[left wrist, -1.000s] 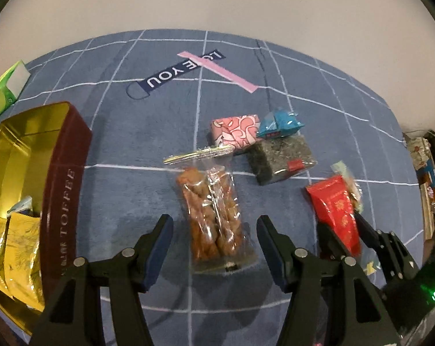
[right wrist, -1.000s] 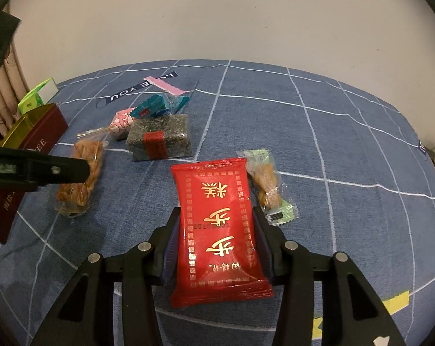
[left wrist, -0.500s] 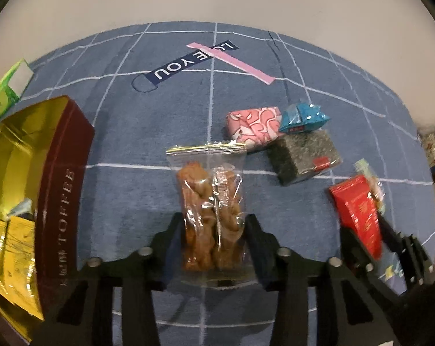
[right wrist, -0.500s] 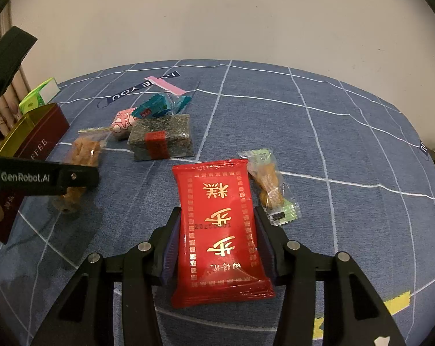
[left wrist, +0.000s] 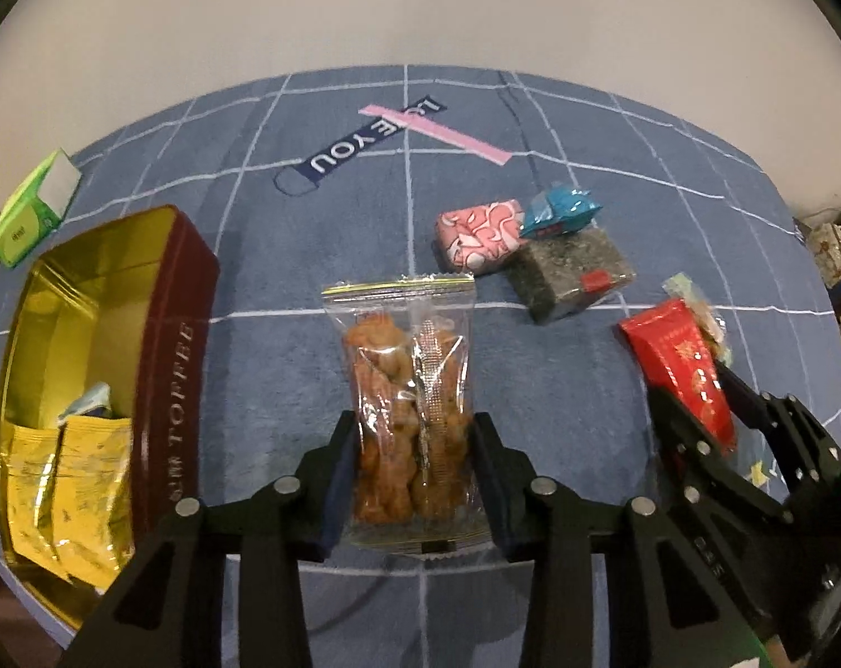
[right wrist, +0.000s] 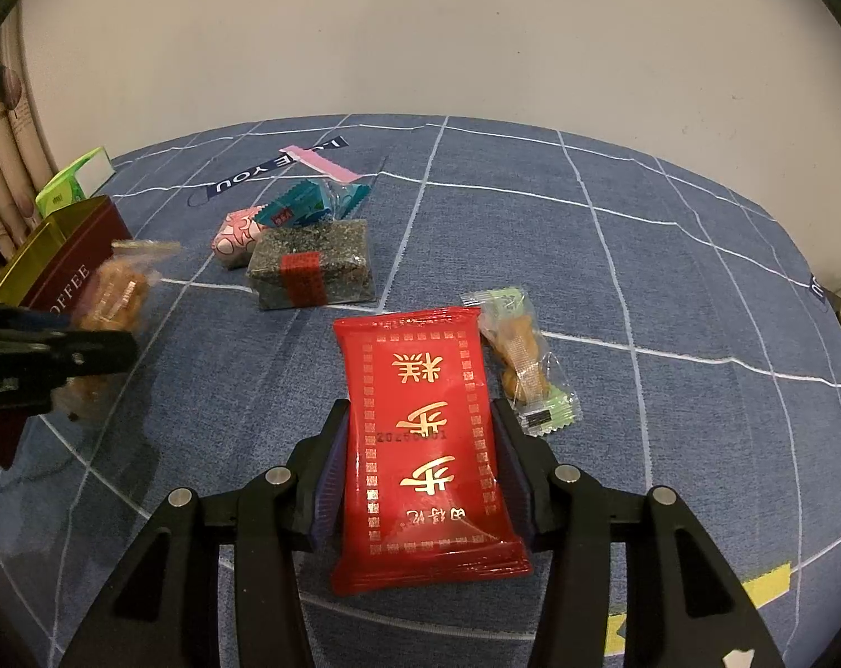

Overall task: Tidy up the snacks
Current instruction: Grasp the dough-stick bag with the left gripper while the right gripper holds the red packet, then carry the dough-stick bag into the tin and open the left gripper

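A clear snack bag [left wrist: 409,389] is clamped in the left claw [left wrist: 415,479], a red packet [right wrist: 426,434] in the right claw [right wrist: 420,462].

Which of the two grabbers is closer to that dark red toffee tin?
Left. The left gripper, gripping the clear snack bag, is beside the toffee tin; the right gripper is farther away.

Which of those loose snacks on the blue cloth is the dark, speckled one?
The dark block with a red band, lying beside the pink patterned packet; the other snacks are red, teal or clear.
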